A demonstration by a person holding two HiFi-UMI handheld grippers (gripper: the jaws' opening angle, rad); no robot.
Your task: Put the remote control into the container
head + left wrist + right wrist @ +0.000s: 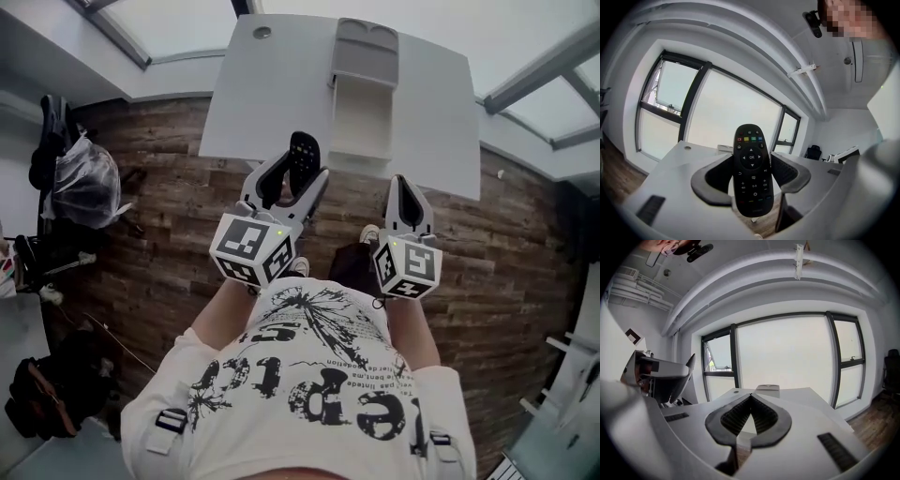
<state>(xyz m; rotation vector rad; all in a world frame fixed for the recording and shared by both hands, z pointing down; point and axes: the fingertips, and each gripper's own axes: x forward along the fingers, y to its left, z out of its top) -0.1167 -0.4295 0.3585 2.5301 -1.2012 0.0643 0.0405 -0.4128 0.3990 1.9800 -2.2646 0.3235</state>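
The left claw (286, 187) is closed on the remote (752, 164), which is clamped by its two long sides at about mid-length, with the jaws kept fairly wide by its body. The right claw (751, 397) is closed, tips touching, and nothing is held in it.

The remote is carried upright in the air just short of the desk's (272, 94) near edge, its button face turned toward the claw's camera and its lower end hanging below the jaws. The container (360, 112) lies right of the desk's middle. Its open white box sits toward the near edge and its grey lid is folded back toward the far edge.

A slip is the main risk. The remote's sides look smooth and rounded, so it could be pivoted or squeezed out of the pads by a quick swing. Its lower end could be caught on the container's near wall if the approach is made too low, and the box, which looks light, could then be pushed along the desk. If it is let go from too high, the remote could be bounced out.

The remote is seen as slim, black and oval-ended. A row of red, yellow, green and blue keys is carried near its top, with a round OK pad beneath.
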